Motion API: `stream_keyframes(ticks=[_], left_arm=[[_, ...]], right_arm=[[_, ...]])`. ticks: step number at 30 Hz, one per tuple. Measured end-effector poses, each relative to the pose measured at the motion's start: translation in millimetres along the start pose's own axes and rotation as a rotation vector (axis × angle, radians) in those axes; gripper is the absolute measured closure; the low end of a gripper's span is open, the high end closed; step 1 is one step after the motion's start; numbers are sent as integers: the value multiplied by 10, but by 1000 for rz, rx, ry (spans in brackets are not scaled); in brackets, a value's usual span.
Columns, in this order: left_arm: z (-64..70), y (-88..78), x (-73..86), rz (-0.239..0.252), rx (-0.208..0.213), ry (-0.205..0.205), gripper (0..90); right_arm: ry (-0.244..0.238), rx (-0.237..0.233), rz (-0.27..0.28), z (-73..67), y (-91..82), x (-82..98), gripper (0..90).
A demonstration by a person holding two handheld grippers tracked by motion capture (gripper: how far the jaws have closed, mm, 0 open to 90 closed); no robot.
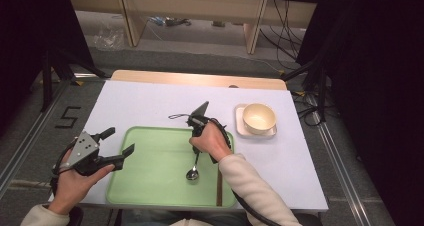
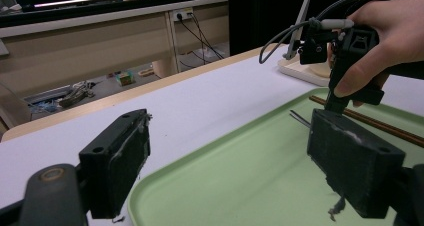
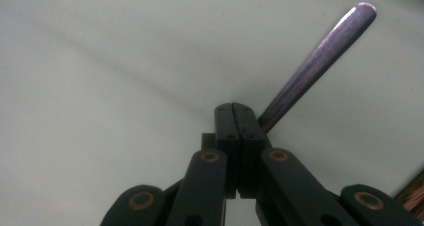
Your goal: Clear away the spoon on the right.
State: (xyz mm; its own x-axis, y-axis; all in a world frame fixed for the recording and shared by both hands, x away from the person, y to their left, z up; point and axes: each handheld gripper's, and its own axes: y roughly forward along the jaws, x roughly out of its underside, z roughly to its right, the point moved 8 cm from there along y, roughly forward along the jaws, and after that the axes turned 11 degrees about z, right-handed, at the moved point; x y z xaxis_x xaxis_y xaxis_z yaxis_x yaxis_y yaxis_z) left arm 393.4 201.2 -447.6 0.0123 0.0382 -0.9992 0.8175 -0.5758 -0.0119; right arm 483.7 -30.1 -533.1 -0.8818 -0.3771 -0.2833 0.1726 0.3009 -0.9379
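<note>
From above, my right gripper (image 1: 200, 143) is pointing down over the green tray (image 1: 150, 186), its fingers closed together against the spoon (image 1: 193, 172) handle. Its own camera is showing that handle (image 3: 320, 61) beside the closed tips. My left gripper (image 1: 117, 146) is hovering wide open, empty.

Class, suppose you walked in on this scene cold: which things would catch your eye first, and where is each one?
First, the pale green plastic tray at the near edge of the white table, with a shiny metal spoon lying on it. The right gripper points down over the tray, jaws shut at the spoon's handle. The left gripper stands open over the tray's left rim, and a cream round bowl sits on a square plate to the right.
</note>
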Motion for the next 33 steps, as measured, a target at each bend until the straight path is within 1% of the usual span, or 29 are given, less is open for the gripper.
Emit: stream_keyframes(ticks=[1, 2, 3, 4, 5, 6, 7, 8, 9, 10, 11, 12, 14, 15, 16, 18, 19, 21, 22, 23, 24, 25, 26, 28, 29, 30, 31, 32, 33], left_arm=[[0, 0, 0, 0, 0, -1, 171], [-1, -1, -1, 1, -1, -2, 171], [-3, -2, -1, 1, -1, -1, 171], [-3, -1, 0, 1, -1, -1, 171], [-3, 0, 0, 2, 0, -1, 171], [-4, -2, 0, 2, 0, -1, 171], [-4, -2, -1, 2, -1, -2, 171], [-6, -3, -1, 2, -1, -2, 171], [-3, -1, 1, 3, -1, -8, 171], [-2, 1, 1, 4, -2, -10, 171], [-3, 0, 1, 2, -2, -6, 171], [-1, 0, 1, 0, 0, -2, 171], [0, 1, 3, -2, 0, -1, 172], [-1, -1, 7, -5, 0, -1, 172], [1, 0, 9, -6, -1, -7, 173], [-2, 4, 14, -7, 0, -4, 174], [-2, 6, 15, -7, 0, -5, 175], [-6, 7, 19, -12, -2, -5, 175], [-7, 10, 17, -10, -3, -7, 175], [-8, 11, 17, -11, -4, -5, 176], [-7, 13, 20, -12, -4, -6, 176], [-7, 17, 22, -13, -3, -8, 176], [-12, 21, 21, -11, -5, -8, 176], [-15, 31, 23, -12, -7, -10, 176], [-12, 35, 26, -14, -7, -12, 177], [-7, 37, 29, -15, -7, -14, 176], [-4, 37, 31, -16, -6, -15, 176], [-6, 36, 32, -18, -7, -14, 177], [-10, 33, 34, -19, -8, -12, 176]], right_arm=[[-2, 0, 7, -2, -4, -6, 900], [-27, -16, 19, 11, -12, -23, 900], [5, -26, 36, -17, -51, -41, 897], [-10, -28, 61, -6, -87, -70, 878], [-39, -31, 80, 10, -142, -96, 846], [-72, -36, 120, 21, -194, -137, 825], [-117, -28, 167, 60, -245, -181, 801], [-148, -15, 183, 103, -317, -196, 772], [-194, -4, 207, 156, -377, -218, 741], [-206, 15, 235, 204, -441, -237, 715], [-227, 26, 245, 260, -506, -238, 699], [-257, 27, 252, 327, -564, -241, 687], [-262, 35, 286, 431, -660, -232, 661], [-288, 33, 291, 491, -710, -220, 653], [-294, 28, 294, 543, -756, -204, 637], [-297, 50, 315, 662, -845, -174, 603], [-300, 47, 316, 720, -879, -151, 583], [-280, 60, 327, 840, -941, -101, 544], [-289, 76, 343, 927, -967, -100, 537], [-313, 81, 332, 1016, -1001, -88, 529], [-282, 94, 338, 1078, -1030, -73, 521], [-275, 119, 353, 1157, -1067, -75, 513], [-245, 137, 349, 1225, -1105, -60, 508], [-229, 177, 356, 1373, -1163, -48, 488], [-236, 185, 362, 1441, -1188, -45, 488], [-216, 193, 367, 1489, -1212, -35, 488], [-218, 201, 375, 1548, -1236, -34, 487], [-179, 214, 377, 1588, -1258, -16, 487], [-174, 230, 388, 1647, -1277, -13, 486]])
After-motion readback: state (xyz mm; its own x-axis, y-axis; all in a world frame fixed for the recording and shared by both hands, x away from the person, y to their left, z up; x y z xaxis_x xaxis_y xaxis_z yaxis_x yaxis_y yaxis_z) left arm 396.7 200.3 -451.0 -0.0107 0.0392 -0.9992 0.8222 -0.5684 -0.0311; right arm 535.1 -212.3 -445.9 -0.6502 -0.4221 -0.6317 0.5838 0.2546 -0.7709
